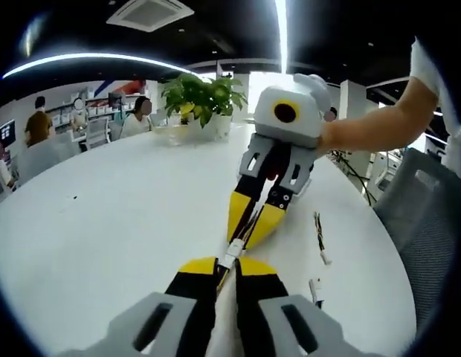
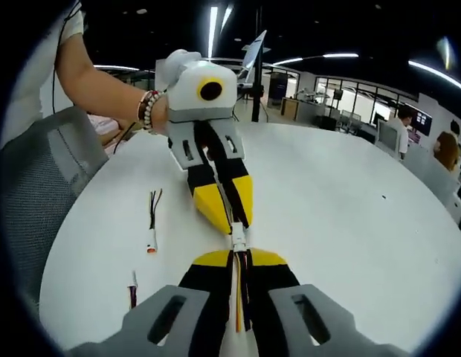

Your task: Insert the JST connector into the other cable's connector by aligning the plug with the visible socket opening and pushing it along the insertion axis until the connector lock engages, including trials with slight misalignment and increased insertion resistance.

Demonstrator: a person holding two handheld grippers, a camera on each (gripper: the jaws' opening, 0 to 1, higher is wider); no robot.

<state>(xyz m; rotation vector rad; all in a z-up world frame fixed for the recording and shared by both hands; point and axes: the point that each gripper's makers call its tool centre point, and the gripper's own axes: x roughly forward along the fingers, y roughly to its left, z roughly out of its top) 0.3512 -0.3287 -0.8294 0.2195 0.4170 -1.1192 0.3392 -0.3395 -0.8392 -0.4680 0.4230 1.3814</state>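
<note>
Both grippers meet tip to tip over the white table point(image 1: 104, 223). My left gripper point(image 1: 227, 262) rises from the bottom of the left gripper view, shut on a thin wired cable whose white JST connector point(image 1: 232, 251) pokes out past its yellow tips. My right gripper point(image 1: 247, 229) comes in from the upper right, shut on the other cable, its tips right at that connector. In the right gripper view my right gripper point(image 2: 238, 254) holds red, black and yellow wires ending in the white connector point(image 2: 238, 236), which touches the left gripper point(image 2: 229, 217). The two halves sit in line; how deep they are mated is unclear.
Two spare short cables lie on the table point(image 2: 349, 208) beside the grippers: one point(image 1: 320, 239) point(image 2: 151, 223) and another point(image 1: 315, 288) point(image 2: 132, 286). A potted plant point(image 1: 201, 97) stands at the far edge. A grey mesh chair point(image 1: 424, 216) point(image 2: 37, 186) is beside the table. People sit in the background.
</note>
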